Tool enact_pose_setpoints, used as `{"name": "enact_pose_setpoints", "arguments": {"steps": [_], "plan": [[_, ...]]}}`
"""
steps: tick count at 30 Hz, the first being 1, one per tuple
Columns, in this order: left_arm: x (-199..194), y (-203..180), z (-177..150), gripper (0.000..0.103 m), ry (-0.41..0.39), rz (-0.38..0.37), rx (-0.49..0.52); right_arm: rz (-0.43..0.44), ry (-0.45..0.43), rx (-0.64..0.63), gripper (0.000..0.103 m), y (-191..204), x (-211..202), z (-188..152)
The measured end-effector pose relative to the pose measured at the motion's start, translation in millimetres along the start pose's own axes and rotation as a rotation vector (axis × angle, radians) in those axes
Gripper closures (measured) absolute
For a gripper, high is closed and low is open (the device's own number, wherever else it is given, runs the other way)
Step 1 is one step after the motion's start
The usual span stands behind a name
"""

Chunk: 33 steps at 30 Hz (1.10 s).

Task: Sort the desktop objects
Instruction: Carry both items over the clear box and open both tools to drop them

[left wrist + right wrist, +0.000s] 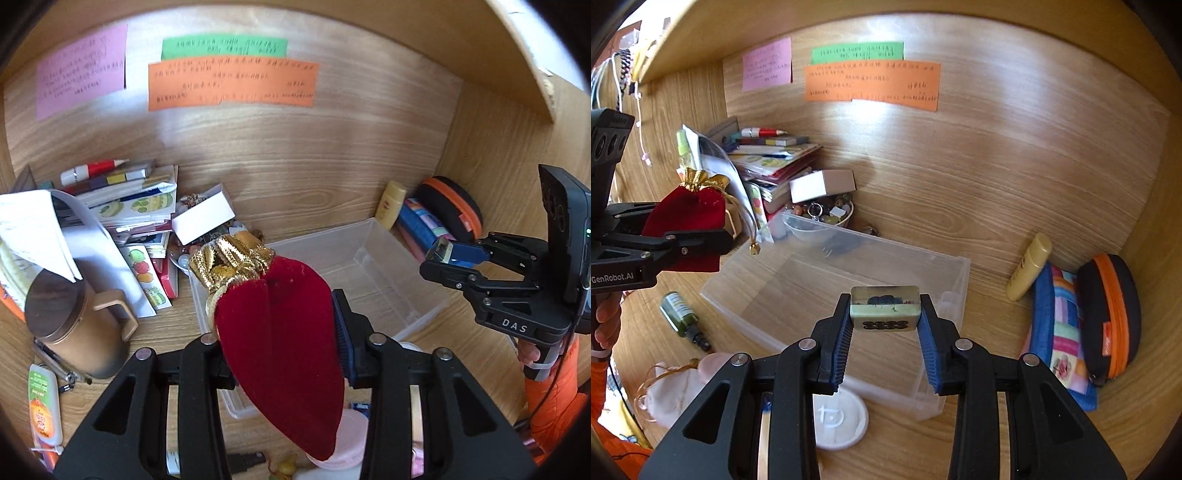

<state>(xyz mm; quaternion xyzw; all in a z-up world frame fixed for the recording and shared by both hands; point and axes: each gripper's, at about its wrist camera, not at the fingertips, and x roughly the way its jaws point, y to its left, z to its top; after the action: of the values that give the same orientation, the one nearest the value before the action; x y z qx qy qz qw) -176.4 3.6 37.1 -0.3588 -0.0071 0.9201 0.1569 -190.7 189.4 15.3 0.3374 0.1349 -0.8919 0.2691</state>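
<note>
Two grippers are loaded at once, and both hang over the clear rectangular plastic bin [849, 254] that sits near the middle of the wooden desk [979, 221], which reads as the bin being the destination for small loose items. Starting at the left, clutter that looks unsorted stays outside the bin: a brown lidded mug with a handle [77, 325], a leaning stack of books and sticker sheets [129, 206], a small dark green dropper bottle [681, 317] lying on its side, and a bowl of beads [823, 214] tucked under a white cardboard box [822, 184] against the back panel. The left gripper [280, 325] is clenched on a red velvet drawstring pouch with a gold sequined neck [273, 321]; the pouch stands between the pads with its gathered neck pointing forward past the fingertips and its bulk filling the gap, held clear above the bin's left end. Further right, the right gripper [886, 325] is clamped on a small pale green translucent block with dark inclusions [884, 308], pinched by its short ends right at the fingertips and hovering over the bin's right half, apparently ready to be lowered in. At the far right, a yellow tube [1028, 266], a patchwork fabric pouch [1060, 332] and a black case with an orange zip [1108, 317] lean against the side wall.
</note>
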Motion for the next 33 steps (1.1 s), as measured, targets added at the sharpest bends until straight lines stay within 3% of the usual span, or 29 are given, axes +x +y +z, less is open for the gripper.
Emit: {"name": "enact_pose_setpoints", "arguments": {"steps": [8,16,33], "plan": [[43.8,10.4,4.6,0.065,0.101,-0.012,-0.010,0.021,0.077,-0.032,0.072,-4.0,41.3,4.5],[87.7,4.7,5.9,0.065,0.196,-0.002,0.056,0.036,0.154,-0.068,0.072,1.4,78.1,2.9],[125.7,1.6,-0.6,0.065,0.303,-0.035,0.090,0.037,0.292,-0.109,0.072,10.7,125.5,-0.8]]}}
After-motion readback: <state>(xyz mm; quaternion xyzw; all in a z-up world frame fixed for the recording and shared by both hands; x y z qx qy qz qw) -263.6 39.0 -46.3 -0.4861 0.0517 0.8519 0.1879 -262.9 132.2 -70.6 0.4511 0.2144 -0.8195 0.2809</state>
